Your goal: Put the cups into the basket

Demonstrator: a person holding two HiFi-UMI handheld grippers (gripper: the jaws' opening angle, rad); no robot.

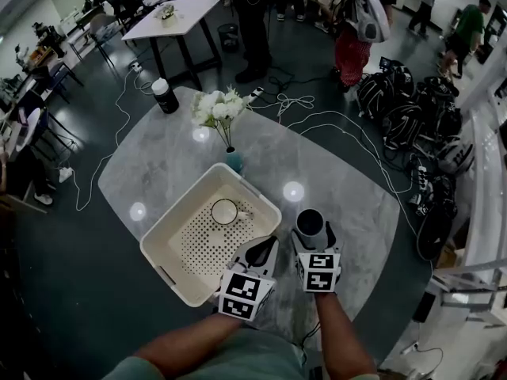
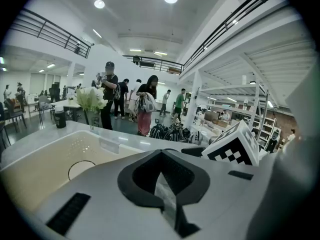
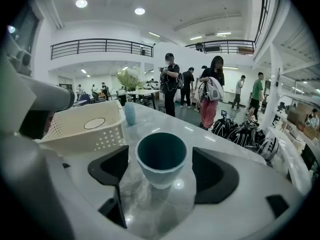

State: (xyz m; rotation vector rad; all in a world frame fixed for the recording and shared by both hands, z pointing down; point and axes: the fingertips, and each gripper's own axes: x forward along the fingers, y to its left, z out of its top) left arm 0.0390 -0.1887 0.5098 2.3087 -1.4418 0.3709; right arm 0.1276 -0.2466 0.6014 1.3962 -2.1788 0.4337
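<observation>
Marble worktop [image 1: 261,157], fwiw: right tongs [image 3: 161,173] are spread wide around the teal cup [image 3: 161,156], not touching it, likely lined up for a grip. Left tongs [image 2: 162,184] are held shut and empty by the basket [image 1: 158,248], where a white cup [image 1: 224,211] is sat.

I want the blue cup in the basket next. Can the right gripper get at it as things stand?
Probably yes: the blue cup stands upright on the table between the open jaws of the right gripper, nothing in the way.
</observation>
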